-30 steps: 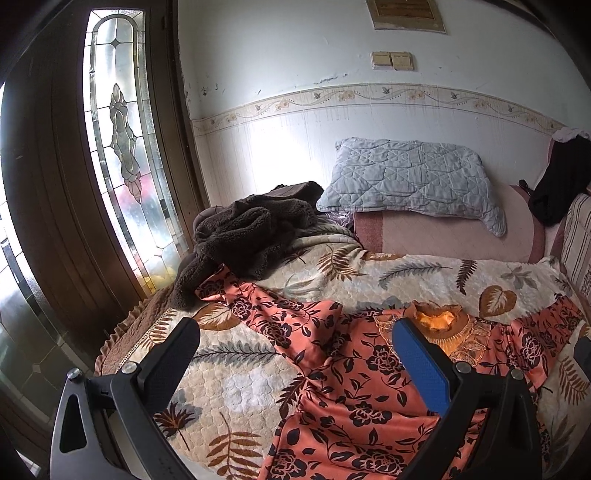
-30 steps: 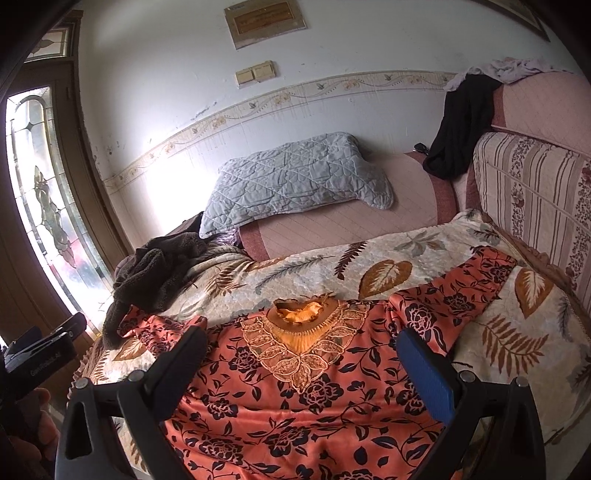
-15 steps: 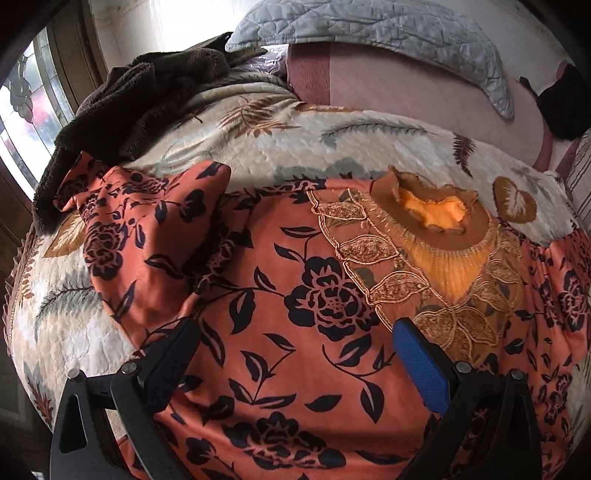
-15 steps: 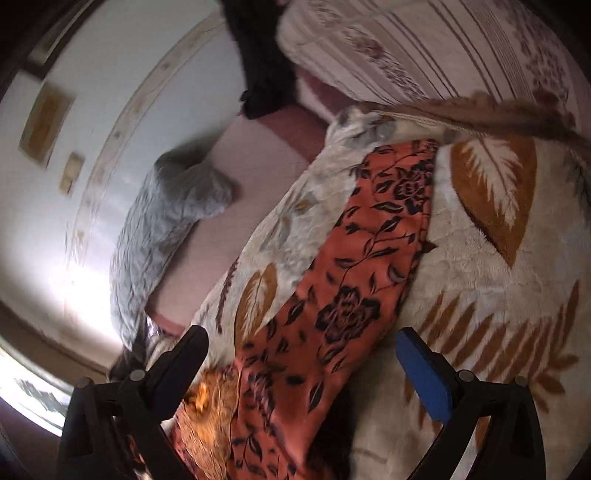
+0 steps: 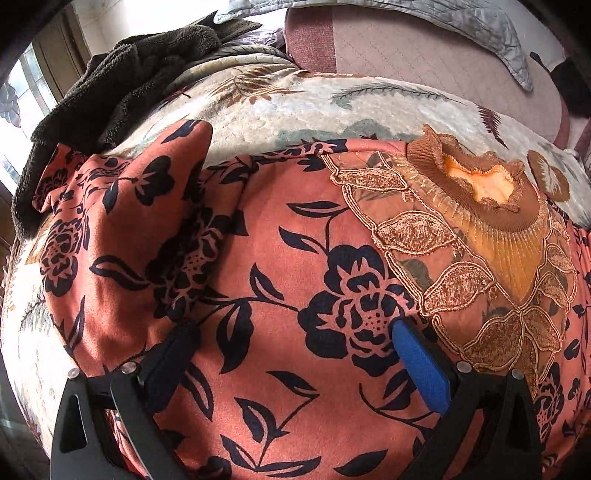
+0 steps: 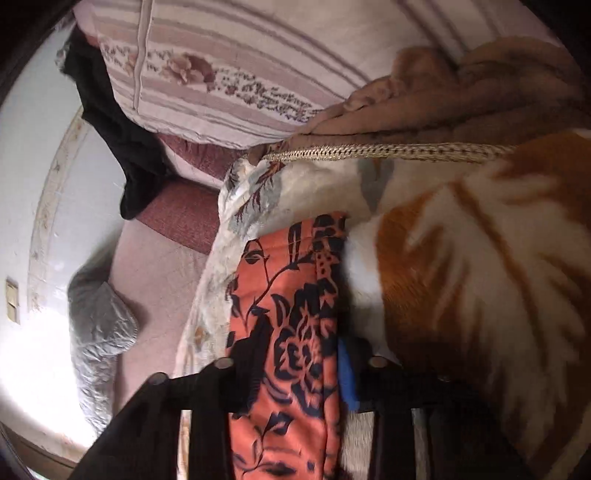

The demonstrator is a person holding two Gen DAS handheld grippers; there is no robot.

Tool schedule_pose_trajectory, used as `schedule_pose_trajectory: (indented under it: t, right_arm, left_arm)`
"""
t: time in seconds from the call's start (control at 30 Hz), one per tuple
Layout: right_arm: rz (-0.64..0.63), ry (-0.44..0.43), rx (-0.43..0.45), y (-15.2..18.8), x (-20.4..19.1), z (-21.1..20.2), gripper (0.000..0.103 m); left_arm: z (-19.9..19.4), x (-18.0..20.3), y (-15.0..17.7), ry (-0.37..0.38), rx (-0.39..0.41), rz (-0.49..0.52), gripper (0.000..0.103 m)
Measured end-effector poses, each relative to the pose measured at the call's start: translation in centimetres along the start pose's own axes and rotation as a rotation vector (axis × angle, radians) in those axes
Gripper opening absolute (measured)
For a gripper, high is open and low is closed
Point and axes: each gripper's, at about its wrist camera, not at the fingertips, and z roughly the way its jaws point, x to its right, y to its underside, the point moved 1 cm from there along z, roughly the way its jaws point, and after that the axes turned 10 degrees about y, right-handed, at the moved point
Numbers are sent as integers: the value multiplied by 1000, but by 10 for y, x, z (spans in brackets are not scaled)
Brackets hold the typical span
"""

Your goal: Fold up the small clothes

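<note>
An orange top with black flowers (image 5: 280, 266) lies spread on a leaf-patterned blanket (image 5: 295, 107). Its gold embroidered collar (image 5: 480, 184) is at the upper right, and its left sleeve (image 5: 110, 221) is bunched at the left. My left gripper (image 5: 291, 332) is open, low over the chest of the top. In the right wrist view, my right gripper (image 6: 295, 350) has closed in on the top's right sleeve (image 6: 288, 295), with the cloth between the narrowed jaws.
A dark brown fleece (image 5: 122, 74) is piled at the blanket's far left. A grey quilted pillow (image 5: 480, 26) lies behind on a pink mattress (image 5: 406, 51). A striped cushion (image 6: 240, 74), a black garment (image 6: 118, 122) and a brown blanket (image 6: 461, 92) lie near the sleeve.
Both grippers have dropped closer to the top. The right gripper has narrowed from wide open onto the right sleeve. The left gripper stays open.
</note>
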Motion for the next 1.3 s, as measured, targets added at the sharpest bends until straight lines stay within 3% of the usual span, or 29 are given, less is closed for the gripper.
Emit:
schedule_pose_trajectory:
  t: [0.07, 0.13, 0.37, 0.47, 0.6, 0.7, 0.87, 1.03, 1.13, 1.2, 1.23, 1.27, 1.3]
  right_arm:
    - [-37, 3, 1, -2, -2, 4, 10]
    - [-14, -47, -1, -3, 0, 2, 6]
    - [-107, -251, 83, 27, -29, -99, 6]
    - [-195, -330, 76, 57, -59, -158, 6]
    - [-327, -439, 23, 122, -109, -224, 6]
    - [-397, -500, -59, 183, -143, -243, 6]
    - [-481, -539, -236, 297, -188, -216, 6]
    - [-500, -537, -404, 415, -207, -170, 7]
    - [-523, -492, -539, 469, -208, -139, 12]
    - [-541, -447, -676, 502, -206, -121, 37]
    - [-541, -444, -742, 512, -201, -118, 76]
    - [-532, -459, -779, 518, -194, -117, 88]
    - [-536, -486, -789, 520, -189, -120, 88]
  left_arm:
    - [0, -1, 2, 8, 13, -11, 103]
    - [2, -2, 1, 1, 20, -8, 103]
    - [-10, -2, 3, 12, 6, -16, 103]
    - [-37, -3, 2, -10, 103, -15, 103]
    - [-75, -8, 2, -61, 243, 15, 103]
    - [-88, -27, 6, -113, 276, 9, 103]
    - [-103, -76, 13, -173, 296, -56, 103]
    - [-113, -116, 15, -213, 328, -142, 103]
    - [-115, -130, 14, -218, 338, -168, 103]
    - [-117, -135, 13, -233, 349, -174, 103]
    - [-118, -138, 13, -236, 356, -180, 103]
    - [-120, -140, 13, -232, 362, -185, 103]
    - [-121, -140, 13, -224, 368, -189, 103]
